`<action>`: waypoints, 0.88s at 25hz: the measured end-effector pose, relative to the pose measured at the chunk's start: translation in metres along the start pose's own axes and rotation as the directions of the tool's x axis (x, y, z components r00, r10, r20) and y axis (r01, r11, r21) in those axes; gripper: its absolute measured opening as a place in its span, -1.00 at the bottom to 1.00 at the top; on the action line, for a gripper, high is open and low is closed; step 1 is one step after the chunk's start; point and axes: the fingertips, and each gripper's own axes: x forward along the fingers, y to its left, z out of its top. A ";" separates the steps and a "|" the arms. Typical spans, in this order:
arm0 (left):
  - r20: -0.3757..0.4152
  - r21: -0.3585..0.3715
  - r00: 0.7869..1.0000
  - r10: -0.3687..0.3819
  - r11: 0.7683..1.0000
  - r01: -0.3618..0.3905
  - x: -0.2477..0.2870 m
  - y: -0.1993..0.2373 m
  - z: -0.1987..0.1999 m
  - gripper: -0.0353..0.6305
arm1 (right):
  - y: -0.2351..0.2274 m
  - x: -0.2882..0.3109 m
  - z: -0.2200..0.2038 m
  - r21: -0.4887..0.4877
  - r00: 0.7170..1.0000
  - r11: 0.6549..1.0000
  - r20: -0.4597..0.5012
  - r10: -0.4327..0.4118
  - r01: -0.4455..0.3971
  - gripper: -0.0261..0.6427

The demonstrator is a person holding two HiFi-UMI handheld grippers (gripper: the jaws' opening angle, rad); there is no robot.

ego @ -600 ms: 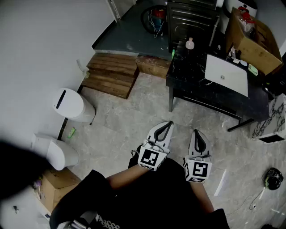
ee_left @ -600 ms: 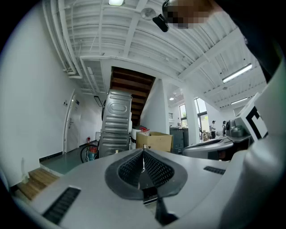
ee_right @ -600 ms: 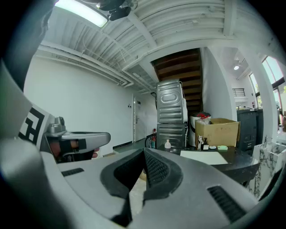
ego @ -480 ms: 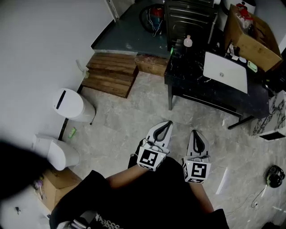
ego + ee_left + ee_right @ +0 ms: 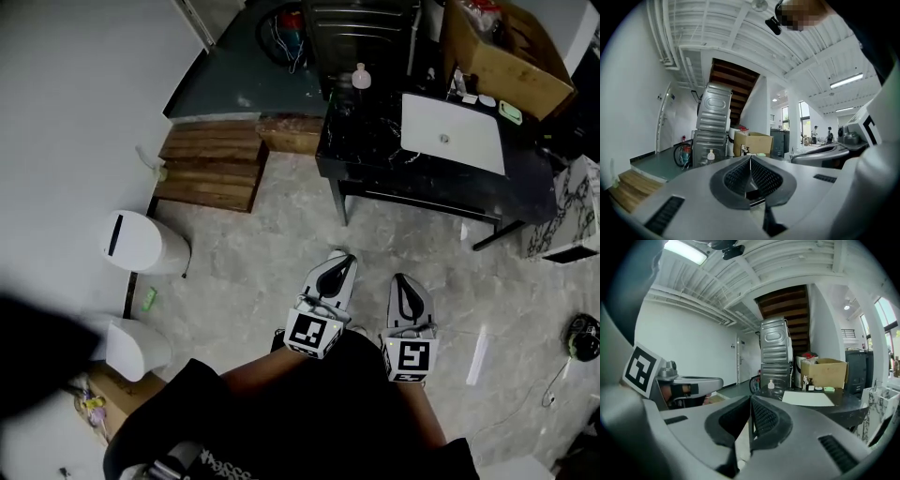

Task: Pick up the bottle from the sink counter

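Shifting frame: sink counter (image 5: 370,155) w/ bottle (image 5: 361,77) now sits further left vs. a moment ago (person repositioning, seemingly). Left gripper (image 5: 342,262), right gripper (image 5: 404,281): jaws closed, empty. Bottle: far-left counter corner, well apart from both. Approach phase only.

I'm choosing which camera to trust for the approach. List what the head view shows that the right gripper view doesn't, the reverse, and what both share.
Head view only: the white lidded bin and the grey stone-tile floor around it. Right gripper view only: the white ribbed ceiling, its lit strip lamp and the brown underside of a staircase. Both: the small pale pump bottle on the black marble sink counter, the white rectangular basin and the open cardboard box.
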 end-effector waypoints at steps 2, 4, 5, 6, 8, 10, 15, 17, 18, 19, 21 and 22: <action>0.001 0.010 1.000 -0.013 1.000 0.013 0.017 0.005 0.003 -0.85 | -0.006 0.011 0.001 0.006 1.000 1.000 0.000 0.003 -0.003 -0.81; 0.010 0.014 1.000 -0.024 1.000 0.024 0.037 0.016 0.007 -0.85 | -0.019 0.026 0.007 0.030 1.000 0.999 0.008 -0.011 0.010 -0.81; 0.012 0.011 0.999 -0.029 1.000 0.029 0.048 0.022 0.008 -0.85 | -0.027 0.035 0.011 0.035 1.000 0.999 0.011 -0.024 0.024 -0.81; 0.013 0.008 0.999 -0.033 0.999 0.033 0.057 0.028 0.008 -0.84 | -0.035 0.045 0.015 0.034 0.999 0.999 0.016 -0.039 0.039 -0.81; 0.015 -0.003 0.999 -0.040 0.999 0.040 0.075 0.042 0.008 -0.84 | -0.049 0.066 0.024 0.031 0.998 0.997 0.022 -0.067 0.066 -0.81; 0.002 -0.021 0.999 -0.048 0.999 0.048 0.095 0.059 0.009 -0.85 | -0.060 0.089 0.031 0.040 0.997 0.996 0.014 -0.078 0.077 -0.81; 0.012 -0.038 0.998 -0.061 0.997 0.062 0.146 0.106 0.028 -0.84 | -0.077 0.146 0.029 0.067 0.993 0.993 -0.082 -0.089 0.095 -0.81; 0.022 -0.044 0.997 -0.067 0.997 0.068 0.168 0.126 0.034 -0.84 | -0.083 0.172 0.033 0.069 0.991 0.992 -0.095 -0.097 0.103 -0.81; 0.020 -0.049 0.997 -0.074 0.996 0.075 0.177 0.136 0.034 -0.84 | -0.085 0.186 0.037 0.071 0.991 0.992 -0.093 -0.101 0.108 -0.81; 0.018 -0.054 0.997 -0.080 0.995 0.081 0.186 0.147 0.035 -0.84 | -0.087 0.199 0.043 0.071 0.990 0.991 -0.085 -0.109 0.116 -0.81; 0.026 -0.064 0.996 -0.082 0.994 0.083 0.202 0.169 0.041 -0.84 | -0.090 0.225 0.057 0.064 0.990 0.990 -0.065 -0.125 0.129 -0.81; 0.031 -0.066 0.996 -0.079 0.994 0.081 0.210 0.181 0.045 -0.84 | -0.091 0.239 0.063 0.060 0.991 0.990 -0.060 -0.124 0.127 -0.81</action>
